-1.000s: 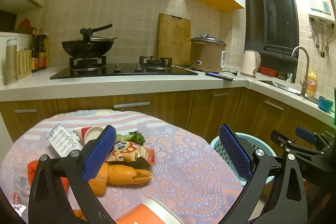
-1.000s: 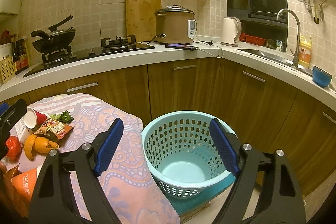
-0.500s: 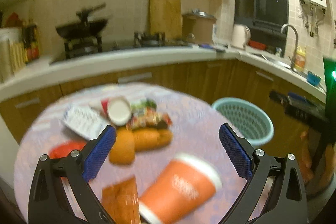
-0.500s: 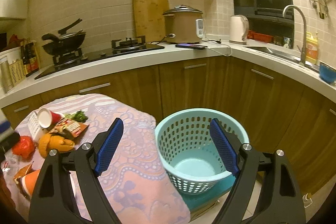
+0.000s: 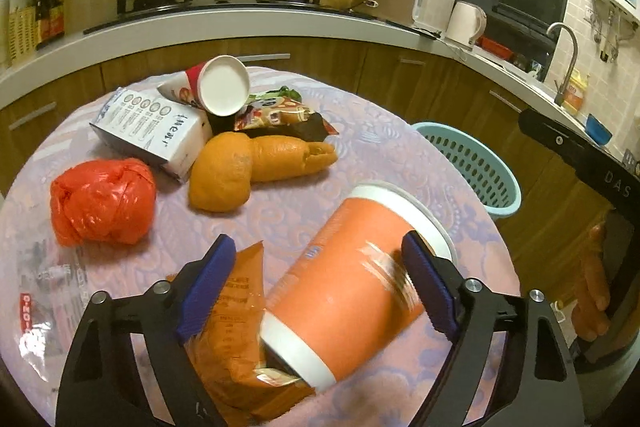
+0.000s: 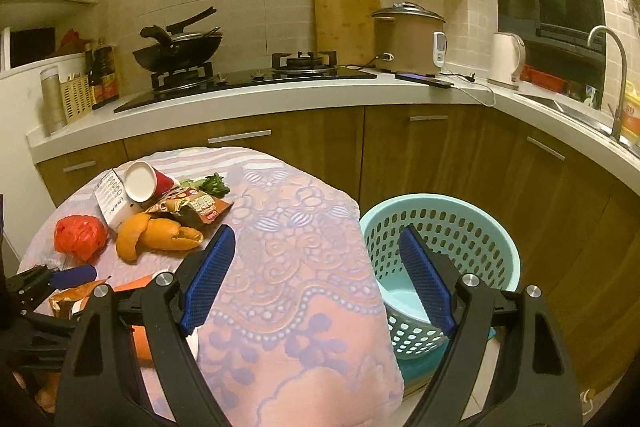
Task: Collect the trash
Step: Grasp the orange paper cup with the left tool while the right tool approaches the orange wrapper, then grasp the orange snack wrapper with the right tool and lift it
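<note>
The left gripper is set over the orange cup, which lies on its side on the table, rim toward the basket. The jaws have just been closing, w/ the cup body between them; the right pad looks at or v. near the cup wall, while the left pad is seen apart from it, over the orange packet lying just beside and partly under the cup. No firm squeeze can be made out yet, so the jaws are taken as not yet clamped.

The right gripper is held w/ jaws spread and nothing between them, over the table edge next to the basket, which stands on the floor just off the table's right side.

Handling, as judged: the cup is prob. paper or thin plastic, light, likely empty, and easily crushed. Being round and on its side, it may roll or squirt out if pinched off-centre. A hold across the mid body, below the white rim band, is judged best; the rim end is stiffer but wider. The packet may be dragged along if the left pad catches it.

Other trash is seen further back: a red plastic bag (soft, crumpled), orange peel (limp, light), a white carton, a red-and-white paper cup and a snack wrapper, all near one another.
</note>
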`<state>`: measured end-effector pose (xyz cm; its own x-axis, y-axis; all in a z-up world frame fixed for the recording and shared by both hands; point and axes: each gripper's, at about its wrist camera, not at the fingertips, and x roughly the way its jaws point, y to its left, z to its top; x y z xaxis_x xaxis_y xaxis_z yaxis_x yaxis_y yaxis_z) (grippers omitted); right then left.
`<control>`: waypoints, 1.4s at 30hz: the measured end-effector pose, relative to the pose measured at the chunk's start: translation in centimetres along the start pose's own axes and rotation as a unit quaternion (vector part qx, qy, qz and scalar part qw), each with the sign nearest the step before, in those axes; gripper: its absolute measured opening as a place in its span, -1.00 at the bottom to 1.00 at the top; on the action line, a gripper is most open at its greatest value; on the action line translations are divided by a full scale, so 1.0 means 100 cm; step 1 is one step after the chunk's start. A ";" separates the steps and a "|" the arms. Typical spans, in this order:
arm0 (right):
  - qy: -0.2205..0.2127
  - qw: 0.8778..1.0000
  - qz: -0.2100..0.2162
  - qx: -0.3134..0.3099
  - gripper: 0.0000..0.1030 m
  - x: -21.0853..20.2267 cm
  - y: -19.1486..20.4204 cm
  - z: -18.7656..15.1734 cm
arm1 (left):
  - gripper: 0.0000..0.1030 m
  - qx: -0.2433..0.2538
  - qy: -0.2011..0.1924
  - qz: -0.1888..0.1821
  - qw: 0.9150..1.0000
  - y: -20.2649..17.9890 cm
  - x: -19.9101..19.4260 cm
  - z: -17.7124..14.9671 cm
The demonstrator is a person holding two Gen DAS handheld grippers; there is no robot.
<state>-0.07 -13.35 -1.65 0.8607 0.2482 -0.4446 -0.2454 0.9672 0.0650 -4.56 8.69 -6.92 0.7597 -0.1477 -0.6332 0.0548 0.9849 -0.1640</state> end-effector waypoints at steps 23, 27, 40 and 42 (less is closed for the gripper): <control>0.026 0.999 0.002 0.034 0.55 0.005 -0.028 -0.005 | 0.46 0.023 0.068 -0.050 0.996 -0.041 0.005 -0.022; 0.021 0.999 -0.004 0.031 0.55 0.004 -0.029 -0.006 | 0.46 0.032 0.084 -0.036 0.995 -0.056 0.013 -0.026; 0.031 0.999 0.027 0.015 0.55 0.008 -0.009 -0.007 | 0.19 -0.017 -0.021 -0.001 1.000 -0.045 -0.022 -0.015; 0.028 0.999 0.037 0.011 0.55 0.004 -0.003 -0.007 | 0.19 -0.035 -0.036 0.017 0.999 -0.033 -0.032 -0.011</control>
<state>0.07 -13.56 -2.45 0.8140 0.3164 -0.4871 -0.2975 0.9474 0.1183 -7.90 5.81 -5.14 0.8056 -0.1049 -0.5832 -0.0149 0.9803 -0.1970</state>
